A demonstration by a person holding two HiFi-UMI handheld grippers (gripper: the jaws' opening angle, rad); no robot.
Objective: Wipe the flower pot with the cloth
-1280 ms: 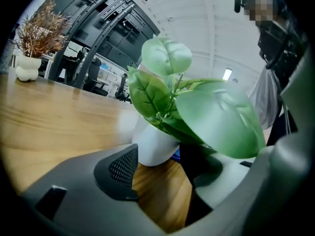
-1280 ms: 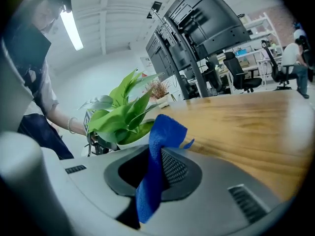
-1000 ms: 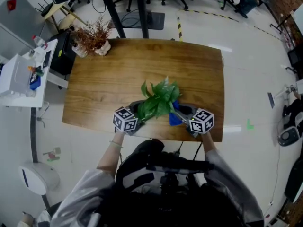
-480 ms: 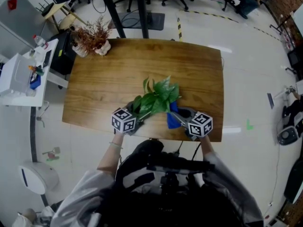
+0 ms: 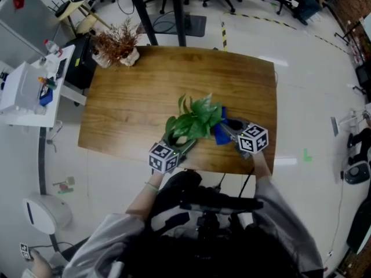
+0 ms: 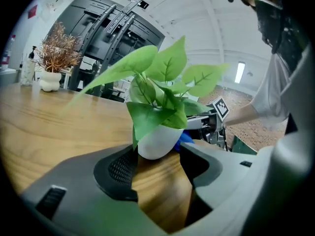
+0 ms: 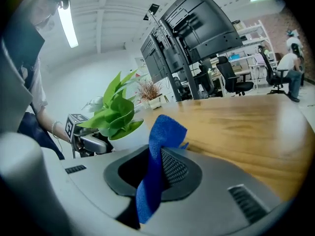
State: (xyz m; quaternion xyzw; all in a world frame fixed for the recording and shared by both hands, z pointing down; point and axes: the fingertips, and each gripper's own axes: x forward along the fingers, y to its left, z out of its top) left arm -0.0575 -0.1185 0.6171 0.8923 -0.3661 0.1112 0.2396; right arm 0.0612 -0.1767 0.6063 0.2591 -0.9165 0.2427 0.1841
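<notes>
A leafy green plant (image 5: pixel 194 119) grows in a white flower pot (image 5: pixel 181 139) near the wooden table's front edge. My left gripper (image 5: pixel 178 145) reaches in from the front, and its wide-set jaws hold the pot (image 6: pixel 158 141) at their tips. Just right of the pot, my right gripper (image 5: pixel 229 130) is shut on a blue cloth (image 5: pixel 219 134). In the right gripper view the cloth (image 7: pixel 156 151) stands up from between the pads, with the pot (image 7: pixel 121 135) and the left gripper (image 7: pixel 91 142) beyond it. From the left gripper view, the cloth (image 6: pixel 186 137) peeks out behind the pot.
A dried plant in a white vase (image 5: pixel 117 44) stands at the table's (image 5: pixel 145 91) back left corner. A white cart (image 5: pixel 29 88) is left of the table, and office chairs stand behind it. The person's body is close to the table's front edge.
The left gripper has swung round, its cube now further right and nearer the front edge. The right gripper has carried the cloth away from the front edge, along the pot's right side.
</notes>
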